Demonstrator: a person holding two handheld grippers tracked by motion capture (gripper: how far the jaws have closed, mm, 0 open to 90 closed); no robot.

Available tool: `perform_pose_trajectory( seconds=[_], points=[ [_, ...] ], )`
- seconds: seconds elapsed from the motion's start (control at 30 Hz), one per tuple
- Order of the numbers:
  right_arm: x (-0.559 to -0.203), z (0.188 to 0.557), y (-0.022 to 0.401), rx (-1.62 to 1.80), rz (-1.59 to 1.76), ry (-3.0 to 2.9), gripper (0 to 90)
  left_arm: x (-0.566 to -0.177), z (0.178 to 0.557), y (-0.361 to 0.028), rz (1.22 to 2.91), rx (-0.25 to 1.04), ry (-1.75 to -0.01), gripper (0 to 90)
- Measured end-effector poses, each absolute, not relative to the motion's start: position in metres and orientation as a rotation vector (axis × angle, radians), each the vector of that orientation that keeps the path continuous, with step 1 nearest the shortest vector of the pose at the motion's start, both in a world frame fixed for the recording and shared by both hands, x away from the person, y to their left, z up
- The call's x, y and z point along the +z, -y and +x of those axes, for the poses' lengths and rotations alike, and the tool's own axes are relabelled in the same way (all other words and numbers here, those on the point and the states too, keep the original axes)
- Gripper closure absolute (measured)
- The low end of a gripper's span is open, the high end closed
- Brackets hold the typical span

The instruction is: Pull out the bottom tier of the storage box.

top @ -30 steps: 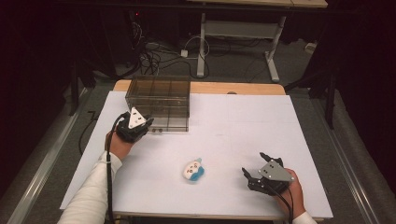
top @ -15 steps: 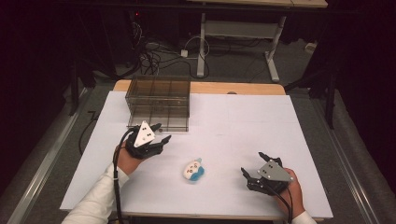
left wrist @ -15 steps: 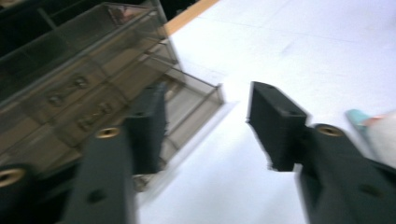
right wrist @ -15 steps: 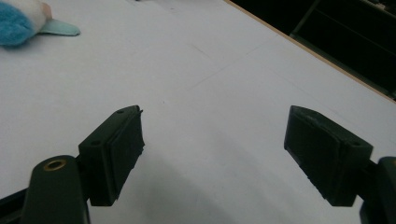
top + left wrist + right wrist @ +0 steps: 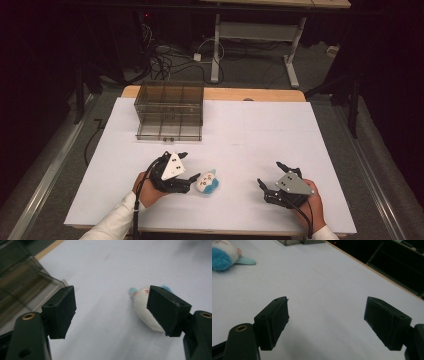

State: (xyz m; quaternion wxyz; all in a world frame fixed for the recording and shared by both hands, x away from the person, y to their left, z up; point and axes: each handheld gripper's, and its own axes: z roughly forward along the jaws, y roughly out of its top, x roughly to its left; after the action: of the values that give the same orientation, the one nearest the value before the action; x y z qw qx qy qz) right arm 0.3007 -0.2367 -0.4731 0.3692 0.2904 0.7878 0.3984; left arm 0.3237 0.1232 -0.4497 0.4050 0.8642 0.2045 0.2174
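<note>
A small white and blue plush toy [image 5: 207, 182] lies on the white table [image 5: 250, 130], near its front middle. My left gripper [image 5: 190, 166] sits just left of the toy. Its jaws have just been opening and now stand wide apart. In the left gripper view the toy [image 5: 141, 306] lies ahead, partly behind the right-hand jaw, and the pads of the left gripper [image 5: 111, 293] do not touch it. My right gripper [image 5: 269, 174] rests at the front right, open, with only bare table between its pads in the right gripper view [image 5: 325, 302]. The toy [image 5: 223, 252] shows at that view's top left.
A clear smoky plastic drawer box [image 5: 170, 111] stands at the back left of the table, and its corner [image 5: 20, 272] appears at the left of the left gripper view. The wooden table edge [image 5: 250, 94] runs behind it. Cables and desk legs lie on the floor beyond.
My left gripper has moved from the front of the drawer box toward the toy, rightward and nearer the front edge, and its jaws have opened. The right gripper has stayed put.
</note>
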Motion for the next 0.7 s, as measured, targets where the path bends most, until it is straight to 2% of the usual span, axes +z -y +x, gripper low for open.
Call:
perform_pose_trajectory(
  seconds=[0.2, 0.37, 0.4, 0.5, 0.57, 0.7],
  points=[
    [-0.475, 0.301, 0.236, 1.011, 0.734, -2.041, 20.6, -0.455, 0.312, -0.107, 2.212, 0.508, -0.463, 22.4],
    [-0.475, 0.302, 0.236, 1.004, 0.729, -2.048, 20.6, -0.462, 0.308, -0.094, 2.226, 0.416, -0.491, 21.3],
    [-0.475, 0.302, 0.236, 1.004, 0.728, -2.05, 20.6, -0.464, 0.308, -0.093, 2.231, 0.419, -0.488, 18.2],
    [-0.475, 0.301, 0.235, 1.004, 0.726, -2.054, 20.6, -0.47, 0.31, -0.089, 2.247, 0.398, -0.504, 18.0],
    [-0.476, 0.301, 0.234, 1.002, 0.723, -2.057, 20.6, -0.474, 0.31, -0.086, 2.273, 0.431, -0.51, 18.0],
    [-0.476, 0.301, 0.234, 1.004, 0.716, -2.054, 20.6, -0.479, 0.312, -0.083, 2.305, 0.43, -0.514, 21.9]
  ],
)
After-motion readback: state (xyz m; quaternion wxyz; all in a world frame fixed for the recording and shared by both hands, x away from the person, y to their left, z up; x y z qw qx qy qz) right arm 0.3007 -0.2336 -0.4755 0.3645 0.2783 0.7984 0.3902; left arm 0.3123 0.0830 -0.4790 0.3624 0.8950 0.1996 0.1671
